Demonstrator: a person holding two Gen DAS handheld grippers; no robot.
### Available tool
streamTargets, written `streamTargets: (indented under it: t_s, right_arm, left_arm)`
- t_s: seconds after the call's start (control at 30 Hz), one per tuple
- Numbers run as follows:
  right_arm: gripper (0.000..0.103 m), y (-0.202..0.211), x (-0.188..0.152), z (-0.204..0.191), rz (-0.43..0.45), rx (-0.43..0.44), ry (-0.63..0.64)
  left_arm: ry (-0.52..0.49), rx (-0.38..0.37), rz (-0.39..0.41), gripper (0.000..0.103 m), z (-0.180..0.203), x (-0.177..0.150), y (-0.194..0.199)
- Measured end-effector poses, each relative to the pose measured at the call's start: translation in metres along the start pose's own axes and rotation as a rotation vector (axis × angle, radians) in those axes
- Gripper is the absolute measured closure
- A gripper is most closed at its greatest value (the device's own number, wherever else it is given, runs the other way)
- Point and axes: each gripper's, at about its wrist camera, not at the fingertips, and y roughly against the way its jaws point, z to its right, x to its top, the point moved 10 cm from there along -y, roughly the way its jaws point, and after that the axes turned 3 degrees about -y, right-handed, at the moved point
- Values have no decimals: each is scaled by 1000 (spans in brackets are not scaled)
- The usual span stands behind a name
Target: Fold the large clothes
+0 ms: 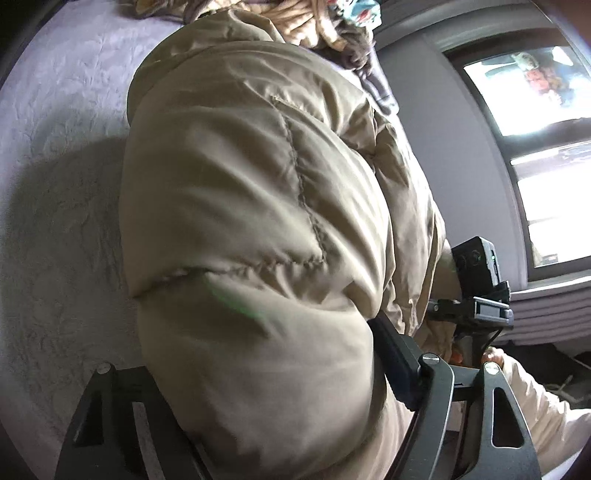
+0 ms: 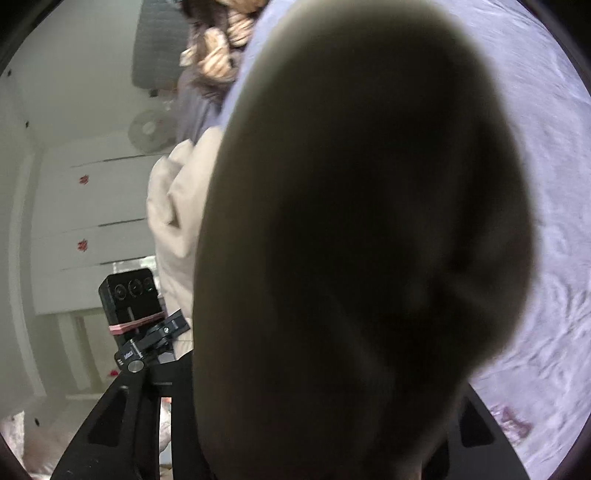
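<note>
My left gripper (image 1: 258,398) had a thick bulge of the tan puffer jacket (image 1: 258,192) between its two black fingers (image 1: 399,354). The padded cloth filled the whole gap and spilled over both of them, so the gripper was closed on the jacket across a wide fold. The jacket lay on a bed with a pale lavender sheet (image 1: 55,166), and its quilted seams ran up and across the middle of my left wrist view. More bundled clothing (image 1: 295,22) sat at the far end of the bed, tan and dark with a patterned piece beside it. To the right of the jacket I saw my right gripper from the side, with its small black camera block, and past it a window (image 1: 535,110) in a grey wall.

In my right wrist view the jacket (image 2: 351,240) was pressed so near the lens that it showed as a dark, blurred mound. It swelled up between the fingers of my right gripper (image 2: 325,424) and hid their tips, so I could not tell from this view how hard the pads were pressing; the cloth did fill the space between them. A lighter fold of the same jacket stood out on the left, just above my left gripper, and the sheet (image 2: 535,184) spread out on the right. A white wardrobe (image 2: 92,203) stood behind.
</note>
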Motion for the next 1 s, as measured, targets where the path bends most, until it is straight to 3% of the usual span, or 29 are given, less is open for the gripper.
streamTargets:
  t_s: [0.2, 0.37, 0.77, 0.93, 1.0]
  right_arm:
    - [55, -18, -3, -43, 10, 10, 49]
    - [55, -60, 1, -85, 16, 24, 81]
    - [55, -234, 63, -181, -7, 26, 130]
    - [53, -275, 85, -184, -15, -28, 139]
    - [52, -280, 88, -173, -12, -75, 131]
  left_arm:
    - [2, 2, 80, 24, -17, 13, 38]
    - [-3, 4, 119, 24, -45, 24, 76]
    - [50, 154, 207, 24, -223, 99, 186]
    - [93, 228, 204, 23, -289, 104, 184]
    - [121, 246, 194, 18, -304, 99, 174]
